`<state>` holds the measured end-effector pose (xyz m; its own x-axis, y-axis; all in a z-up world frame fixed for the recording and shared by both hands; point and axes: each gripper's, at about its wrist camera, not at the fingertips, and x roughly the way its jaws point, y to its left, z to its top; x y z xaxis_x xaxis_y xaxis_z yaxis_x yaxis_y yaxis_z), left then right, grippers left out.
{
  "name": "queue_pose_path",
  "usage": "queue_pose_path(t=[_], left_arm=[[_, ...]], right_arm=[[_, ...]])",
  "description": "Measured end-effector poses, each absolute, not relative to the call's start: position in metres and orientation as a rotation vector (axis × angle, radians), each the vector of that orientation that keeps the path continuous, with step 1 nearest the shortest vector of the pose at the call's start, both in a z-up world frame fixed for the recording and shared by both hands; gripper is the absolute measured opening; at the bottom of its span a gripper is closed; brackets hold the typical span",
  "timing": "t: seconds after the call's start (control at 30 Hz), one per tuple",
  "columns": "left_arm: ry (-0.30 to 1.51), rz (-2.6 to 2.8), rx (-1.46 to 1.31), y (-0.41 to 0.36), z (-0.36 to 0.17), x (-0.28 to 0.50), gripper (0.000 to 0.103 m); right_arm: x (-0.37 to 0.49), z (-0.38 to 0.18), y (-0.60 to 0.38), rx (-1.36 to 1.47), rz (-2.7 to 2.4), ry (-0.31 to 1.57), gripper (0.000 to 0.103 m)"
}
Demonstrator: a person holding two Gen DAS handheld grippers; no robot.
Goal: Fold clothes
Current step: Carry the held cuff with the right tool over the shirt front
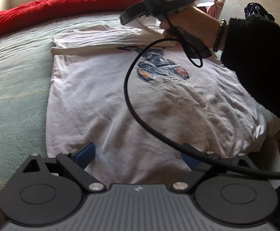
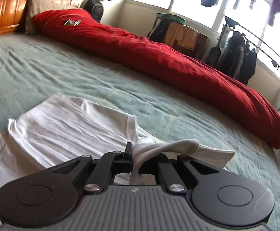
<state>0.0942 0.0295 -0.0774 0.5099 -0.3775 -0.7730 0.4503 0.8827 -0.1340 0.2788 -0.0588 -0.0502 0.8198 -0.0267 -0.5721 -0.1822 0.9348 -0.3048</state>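
Observation:
A white T-shirt [image 1: 105, 100] with a blue print lies flat on the green bedspread [image 1: 15, 73], its top part folded over. My left gripper [image 1: 138, 156] is open, its blue-padded fingers [image 1: 86, 154] spread over the shirt's near hem. My right gripper [image 2: 134, 154] is shut on a bunched sleeve of the white T-shirt [image 2: 66, 127] and holds it just above the bed. In the left wrist view the right gripper [image 1: 132, 15] sits at the shirt's far end, held by a hand in a black fleece sleeve.
A red duvet [image 2: 159, 57] runs along the far side of the bed. A wooden headboard [image 2: 11, 2] and pillow are beyond it. Clothes hang on a rack [image 2: 239, 55] by the window. A black cable [image 1: 128, 88] loops over the shirt.

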Motion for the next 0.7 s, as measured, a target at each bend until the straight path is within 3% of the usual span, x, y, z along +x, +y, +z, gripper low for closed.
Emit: queue_pose_path(t=[0.63,0.7], left_arm=[[0.908,-0.496,0.076,0.034,-0.078,0.091,0.095],[0.908,-0.495,0.074,0.034,-0.078,0.091,0.095]], right_arm=[[0.266,-0.097,0.004,-0.829,0.121,0.595,0.005],[0.263,-0.103,0.01,-0.926,0.115,0.577,0.01]])
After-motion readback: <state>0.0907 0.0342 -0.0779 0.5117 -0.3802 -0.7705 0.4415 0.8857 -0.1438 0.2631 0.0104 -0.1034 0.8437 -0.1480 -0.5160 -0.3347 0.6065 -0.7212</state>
